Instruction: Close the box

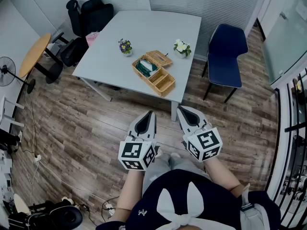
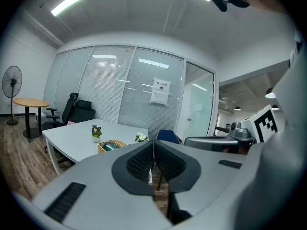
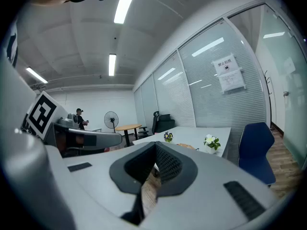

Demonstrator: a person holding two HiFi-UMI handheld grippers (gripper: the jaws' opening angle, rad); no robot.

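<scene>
An open wicker box (image 1: 153, 74) lies near the front edge of the white table (image 1: 115, 61), its lid (image 1: 159, 58) folded back behind it and a green item inside. The left gripper view shows the box (image 2: 111, 145) far off, beyond the jaws. I hold both grippers side by side over the wooden floor, well short of the table. My left gripper (image 1: 151, 114) is shut, pads meeting with nothing between them (image 2: 154, 143). My right gripper (image 1: 179, 109) is also shut and empty (image 3: 155, 145).
Two small flower pots (image 1: 125, 46) (image 1: 182, 47) stand on the table on either side of the box. A blue chair (image 1: 225, 56) stands to the table's right, black office chairs (image 1: 88, 16) at its far left. A round wooden table (image 1: 33, 54) and a fan (image 1: 5, 71) are at the left.
</scene>
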